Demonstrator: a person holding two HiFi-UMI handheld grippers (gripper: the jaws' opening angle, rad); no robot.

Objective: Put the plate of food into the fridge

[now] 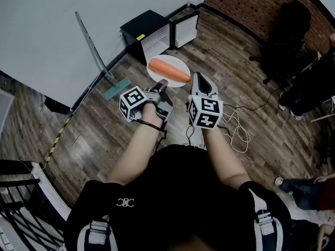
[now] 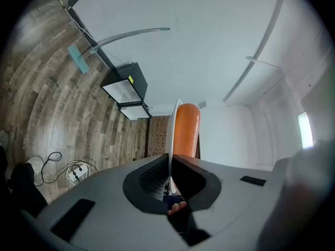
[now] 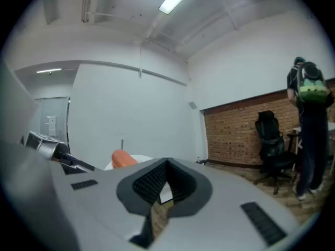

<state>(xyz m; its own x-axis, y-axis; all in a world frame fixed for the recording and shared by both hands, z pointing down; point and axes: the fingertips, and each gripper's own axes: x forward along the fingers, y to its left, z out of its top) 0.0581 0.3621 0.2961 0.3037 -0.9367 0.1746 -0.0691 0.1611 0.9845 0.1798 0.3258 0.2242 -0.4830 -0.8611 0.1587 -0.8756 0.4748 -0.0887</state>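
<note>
A white plate (image 1: 166,70) carrying a carrot (image 1: 168,70) hangs level above the wooden floor. My left gripper (image 1: 160,84) is shut on the plate's near rim. In the left gripper view the plate (image 2: 171,135) shows edge-on between the jaws of the left gripper (image 2: 170,158), with the carrot (image 2: 186,129) on its right. My right gripper (image 1: 199,79) is shut and holds nothing, its tip just right of the plate. From the right gripper (image 3: 167,163), the carrot (image 3: 121,158) lies to the left. A small black fridge (image 1: 149,29) stands against the wall ahead with its door (image 1: 186,29) open.
A long-handled mop (image 1: 102,61) leans on the white wall left of the fridge. White cables (image 1: 235,129) lie on the floor to my right. A black office chair (image 1: 285,35) and a person (image 3: 309,124) are at the far right by the brick wall.
</note>
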